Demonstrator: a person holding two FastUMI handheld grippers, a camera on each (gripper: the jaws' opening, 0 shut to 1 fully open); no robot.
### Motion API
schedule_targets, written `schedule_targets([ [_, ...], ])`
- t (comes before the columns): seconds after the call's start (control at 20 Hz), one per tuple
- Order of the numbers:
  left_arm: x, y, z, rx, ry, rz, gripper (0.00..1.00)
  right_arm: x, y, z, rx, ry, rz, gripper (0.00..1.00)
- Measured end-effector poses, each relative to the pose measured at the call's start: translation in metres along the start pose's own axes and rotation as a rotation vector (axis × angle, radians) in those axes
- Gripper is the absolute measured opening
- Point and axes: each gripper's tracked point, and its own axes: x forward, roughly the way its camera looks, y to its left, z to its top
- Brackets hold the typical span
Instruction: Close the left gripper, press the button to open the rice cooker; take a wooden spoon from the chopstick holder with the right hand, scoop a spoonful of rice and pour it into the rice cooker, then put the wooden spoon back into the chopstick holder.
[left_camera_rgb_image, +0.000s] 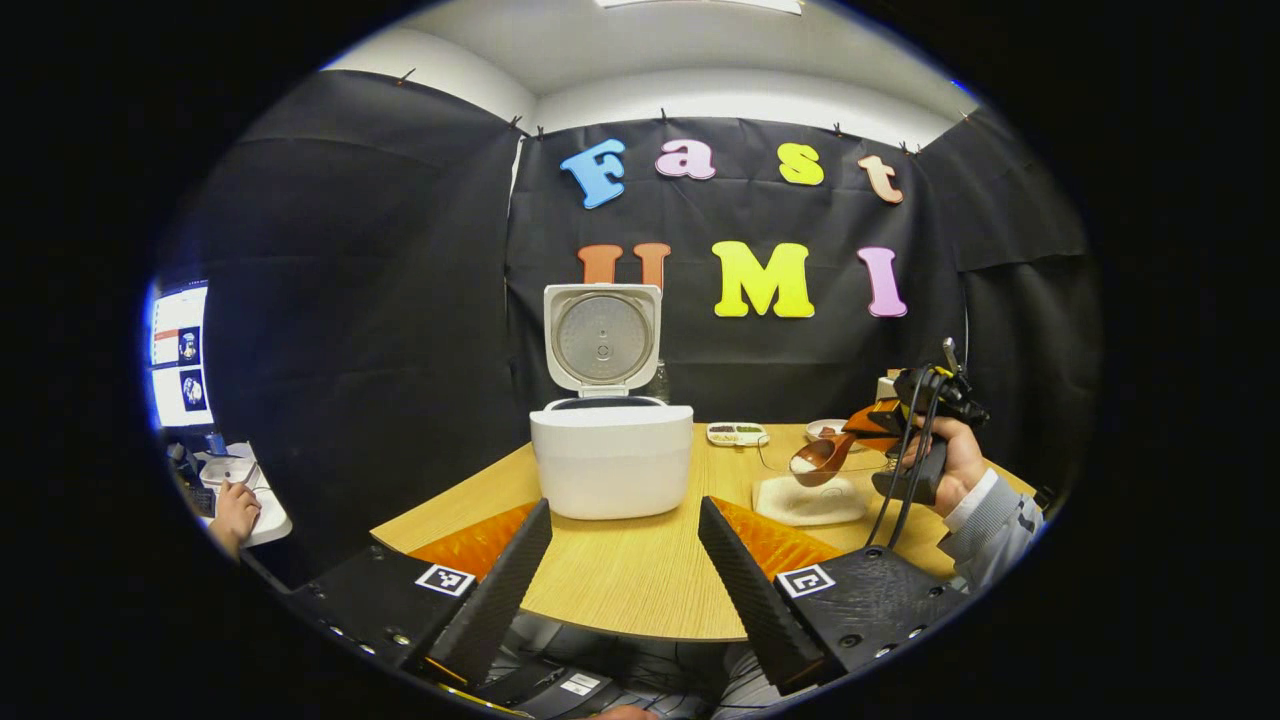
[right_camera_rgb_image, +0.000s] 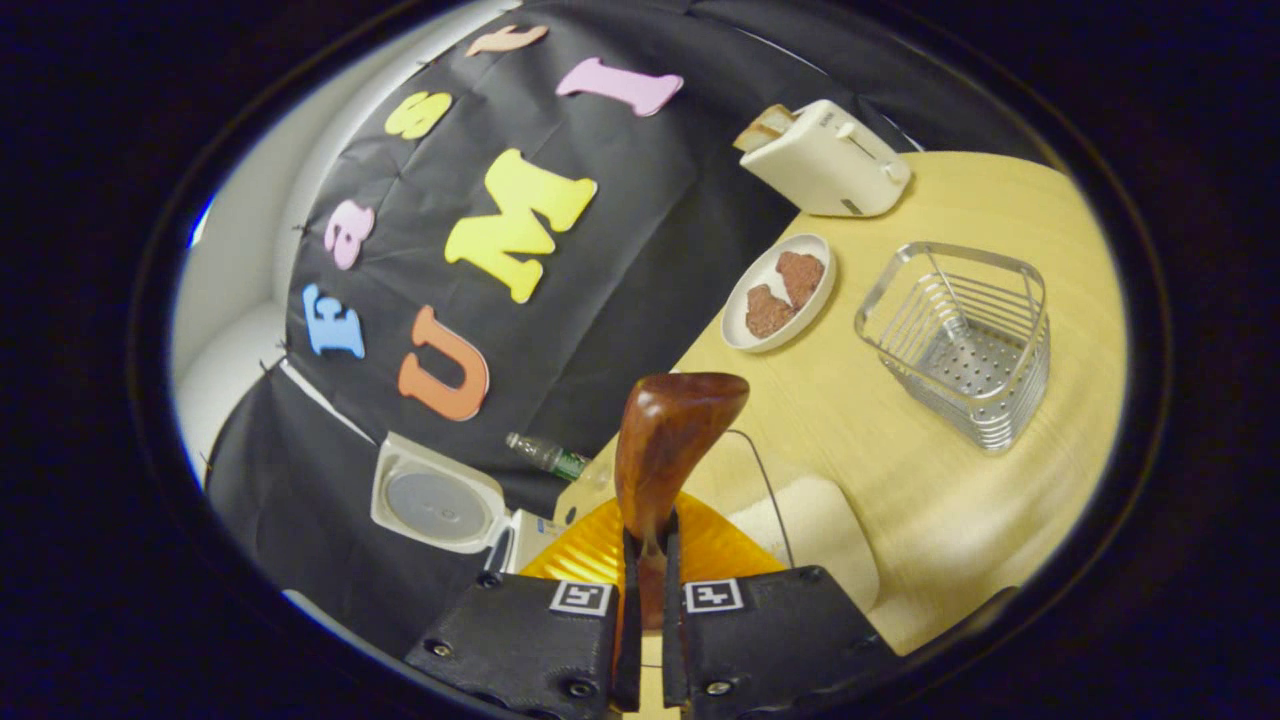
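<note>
The white rice cooker (left_camera_rgb_image: 612, 460) stands on the wooden table (left_camera_rgb_image: 640, 580) with its lid (left_camera_rgb_image: 602, 338) swung up. My left gripper (left_camera_rgb_image: 624, 520) hangs open just in front of the cooker with nothing between its fingers. To the right, a hand holds my right gripper (left_camera_rgb_image: 858, 428), which is shut on the handle of the wooden spoon (left_camera_rgb_image: 822, 458). The spoon's bowl carries some white rice and hovers over the clear rice container (left_camera_rgb_image: 810, 498). In the right gripper view the spoon (right_camera_rgb_image: 665, 440) sticks up from my right gripper (right_camera_rgb_image: 648, 540), and the wire chopstick holder (right_camera_rgb_image: 960, 340) stands empty at the right.
A plate (right_camera_rgb_image: 778, 292) with brown food and a white toaster (right_camera_rgb_image: 825, 158) sit beyond the holder. A bottle (right_camera_rgb_image: 545, 455) lies behind the cooker's lid (right_camera_rgb_image: 437, 505). A small divided dish (left_camera_rgb_image: 737, 433) is at the table's back. A person's hand (left_camera_rgb_image: 235, 512) rests by a monitor (left_camera_rgb_image: 180, 350) far left.
</note>
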Motion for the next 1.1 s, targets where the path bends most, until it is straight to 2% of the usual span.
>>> schedule_targets([
  [0.1, -0.003, -0.003, 0.0, -0.005, -0.003, -0.004, 0.94, -0.007, 0.0, 0.017, 0.173, -0.035, 0.064, 0.13],
  [0.2, 0.0, -0.007, 0.003, -0.023, -0.015, -0.015, 0.94, -0.01, -0.001, 0.018, 0.341, -0.019, 0.11, 0.13],
  [0.3, -0.001, -0.011, -0.001, -0.035, -0.013, -0.036, 0.94, -0.012, 0.006, 0.016, 0.389, 0.0, 0.15, 0.13],
  [0.45, -0.003, -0.007, -0.001, -0.028, -0.015, -0.043, 0.94, -0.012, 0.023, 0.015, 0.317, -0.029, 0.165, 0.13],
  [0.75, -0.002, 0.009, -0.009, -0.081, 0.008, -0.08, 0.94, 0.0, 0.114, -0.003, 0.2, 0.013, 0.247, 0.13],
  [1.1, 0.019, 0.046, -0.002, -0.064, 0.003, -0.055, 0.94, 0.064, 0.217, -0.046, -0.022, 0.045, 0.289, 0.13],
])
